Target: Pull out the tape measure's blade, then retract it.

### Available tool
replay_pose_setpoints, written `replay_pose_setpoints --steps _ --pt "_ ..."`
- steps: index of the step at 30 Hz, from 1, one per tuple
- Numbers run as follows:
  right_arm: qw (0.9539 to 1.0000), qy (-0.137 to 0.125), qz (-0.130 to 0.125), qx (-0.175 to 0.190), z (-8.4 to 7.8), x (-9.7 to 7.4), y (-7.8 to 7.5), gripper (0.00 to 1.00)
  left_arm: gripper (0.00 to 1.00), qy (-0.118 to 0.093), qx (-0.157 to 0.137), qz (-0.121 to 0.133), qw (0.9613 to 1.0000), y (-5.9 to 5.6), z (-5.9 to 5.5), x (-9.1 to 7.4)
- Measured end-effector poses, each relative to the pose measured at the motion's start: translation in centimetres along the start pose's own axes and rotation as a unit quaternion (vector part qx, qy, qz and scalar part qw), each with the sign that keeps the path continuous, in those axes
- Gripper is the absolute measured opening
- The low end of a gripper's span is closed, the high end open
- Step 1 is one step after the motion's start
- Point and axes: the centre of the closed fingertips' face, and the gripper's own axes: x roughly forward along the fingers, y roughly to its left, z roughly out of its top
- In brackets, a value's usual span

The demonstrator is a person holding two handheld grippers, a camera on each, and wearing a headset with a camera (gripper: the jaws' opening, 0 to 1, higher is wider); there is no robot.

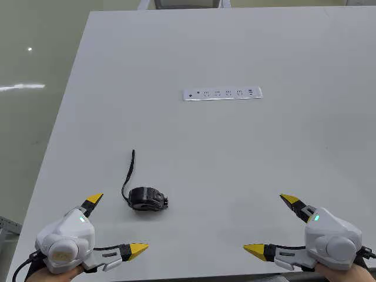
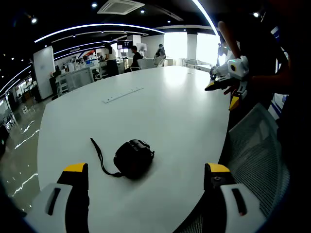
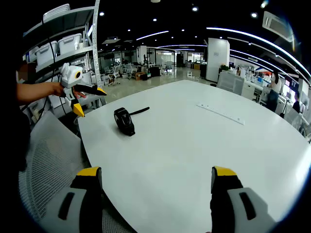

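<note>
Found near-left on the white table (image 1: 235, 153): tape measure (image 1: 148, 198), compact rounded black case, thin black strap trailing toward the far side. Sits just beyond the left gripper (image 1: 116, 224), not touching it. Too small to read any case markings. Left gripper and right gripper (image 1: 271, 224) both spread wide, gripping nothing. Farther off, white power strip (image 1: 222, 93).

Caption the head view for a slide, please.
Left tongs and right tongs open; black tape measure lies on white table.
</note>
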Motion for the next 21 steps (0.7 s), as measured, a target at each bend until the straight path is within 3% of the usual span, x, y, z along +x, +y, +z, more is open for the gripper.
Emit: replay_pose_setpoints --steps 21 --pt "1.0 -0.001 0.003 -0.007 0.02 -0.18 -0.02 0.93 0.98 0.011 0.012 0.004 0.9999 0.13 -0.32 -0.15"
